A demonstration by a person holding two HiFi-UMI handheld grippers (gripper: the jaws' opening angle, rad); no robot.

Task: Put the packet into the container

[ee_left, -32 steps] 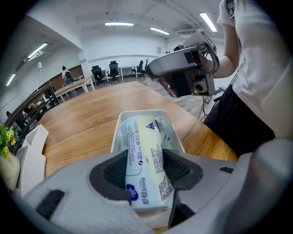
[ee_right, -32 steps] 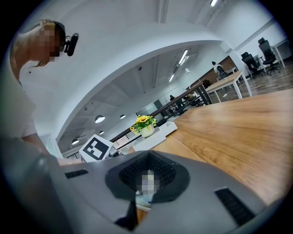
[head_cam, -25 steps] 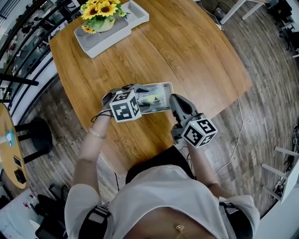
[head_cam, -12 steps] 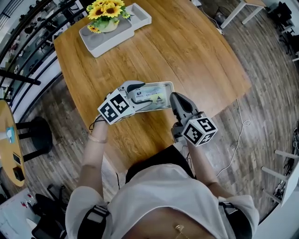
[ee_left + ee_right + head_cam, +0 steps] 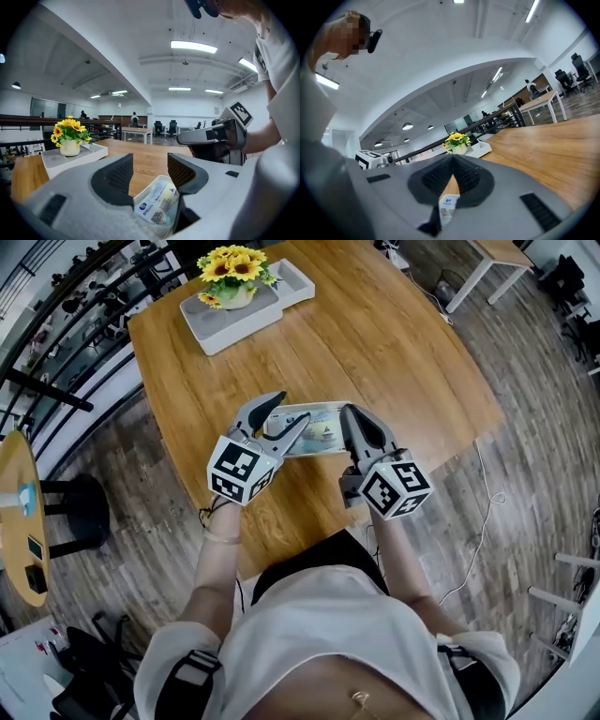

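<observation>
Bright, even indoor light falls on the wooden table [image 5: 375, 343] from ceiling strips [image 5: 193, 46] high above it, and these burn out to plain white in the left gripper view. Shadows on the table are faint and soft (no hard edge anywhere). Every view bows strongly away from the table, and both gripper views go black at their corners. On the table, the packet [image 5: 157, 204] carries print too blurred to read.

a wooden table [image 5: 394, 343] carries a white tray [image 5: 217, 329] holding sunflowers [image 5: 234, 263] at its far corner; a dark stool [image 5: 75, 512] stands on the floor [image 5: 534, 427].
</observation>
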